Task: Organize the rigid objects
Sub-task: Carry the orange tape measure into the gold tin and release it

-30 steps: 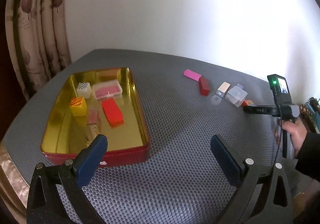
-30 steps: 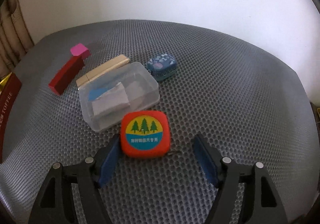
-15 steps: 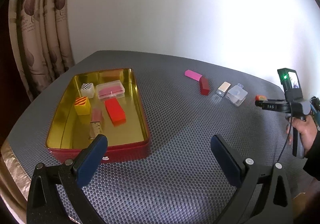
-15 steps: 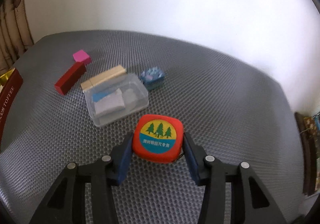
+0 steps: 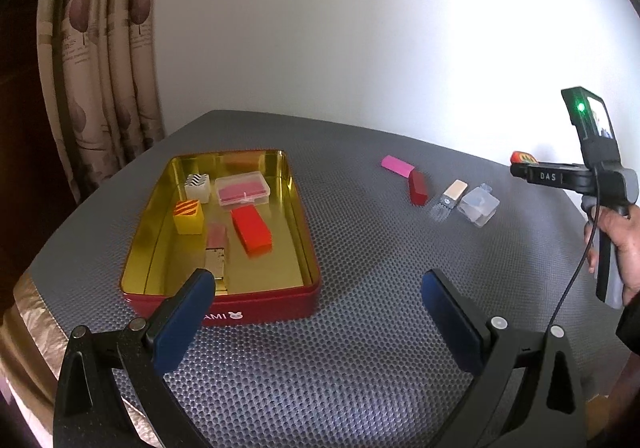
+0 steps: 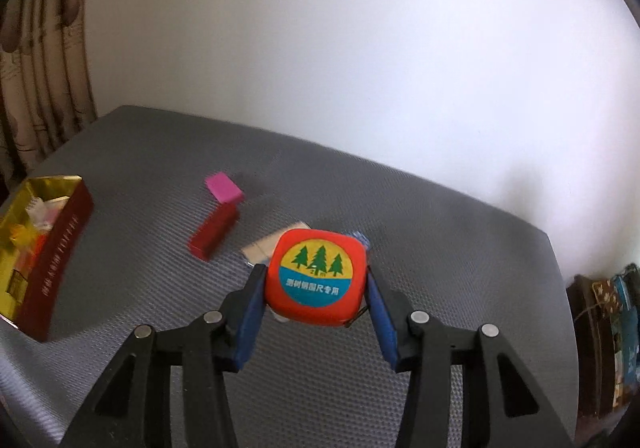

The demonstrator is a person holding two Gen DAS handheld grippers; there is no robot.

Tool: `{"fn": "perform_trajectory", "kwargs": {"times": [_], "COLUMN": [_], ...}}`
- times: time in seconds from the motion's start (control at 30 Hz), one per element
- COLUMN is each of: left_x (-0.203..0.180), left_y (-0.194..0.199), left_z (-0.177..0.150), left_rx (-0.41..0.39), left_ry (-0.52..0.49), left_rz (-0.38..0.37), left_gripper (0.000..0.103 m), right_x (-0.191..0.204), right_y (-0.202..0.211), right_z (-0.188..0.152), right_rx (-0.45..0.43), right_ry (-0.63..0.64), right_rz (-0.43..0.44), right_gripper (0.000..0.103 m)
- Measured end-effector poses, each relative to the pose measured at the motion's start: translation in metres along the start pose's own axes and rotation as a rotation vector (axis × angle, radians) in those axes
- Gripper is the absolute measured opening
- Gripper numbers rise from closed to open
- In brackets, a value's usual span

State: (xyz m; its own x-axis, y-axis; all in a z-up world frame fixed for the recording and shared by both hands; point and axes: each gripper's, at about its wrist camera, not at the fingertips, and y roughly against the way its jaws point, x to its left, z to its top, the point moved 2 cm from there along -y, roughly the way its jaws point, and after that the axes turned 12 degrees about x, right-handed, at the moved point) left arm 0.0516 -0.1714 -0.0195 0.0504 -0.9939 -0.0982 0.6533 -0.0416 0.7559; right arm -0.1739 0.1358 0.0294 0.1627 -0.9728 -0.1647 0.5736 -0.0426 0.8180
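My right gripper (image 6: 316, 304) is shut on an orange tape measure (image 6: 318, 278) with a tree label and holds it up above the grey mat. It also shows in the left wrist view (image 5: 524, 157) at the far right. My left gripper (image 5: 316, 312) is open and empty, just in front of a red tin with a gold inside (image 5: 308, 260). The tin holds several blocks and a small clear case. A pink block (image 5: 397, 165), a dark red block (image 5: 417, 187), a beige bar (image 5: 454, 191) and a clear plastic box (image 5: 478, 205) lie on the mat.
A curtain (image 5: 100, 67) hangs at the left behind the table. The table's edges curve close on the left and right. Books or boxes (image 6: 604, 328) stand off the table's right side. A white wall is behind.
My right gripper has closed on the tape measure and lifted it off the mat, up and back. My left gripper has drawn back a little from the tin.
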Motion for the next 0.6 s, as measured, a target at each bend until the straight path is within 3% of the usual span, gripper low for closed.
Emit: {"fn": "perform_trajectory", "kwargs": {"times": [0.6], "left_x": [0.007], "left_y": [0.006], "left_z": [0.003], "left_rx": [-0.011], "left_ry": [0.023], "left_rz": [0.022], "left_gripper": [0.102], "right_x": [0.084], "right_y": [0.055], "right_z": [0.022], "right_rx": [-0.076], "right_ry": [0.117], "right_rz": [0.089], "right_gripper": [0.049]}}
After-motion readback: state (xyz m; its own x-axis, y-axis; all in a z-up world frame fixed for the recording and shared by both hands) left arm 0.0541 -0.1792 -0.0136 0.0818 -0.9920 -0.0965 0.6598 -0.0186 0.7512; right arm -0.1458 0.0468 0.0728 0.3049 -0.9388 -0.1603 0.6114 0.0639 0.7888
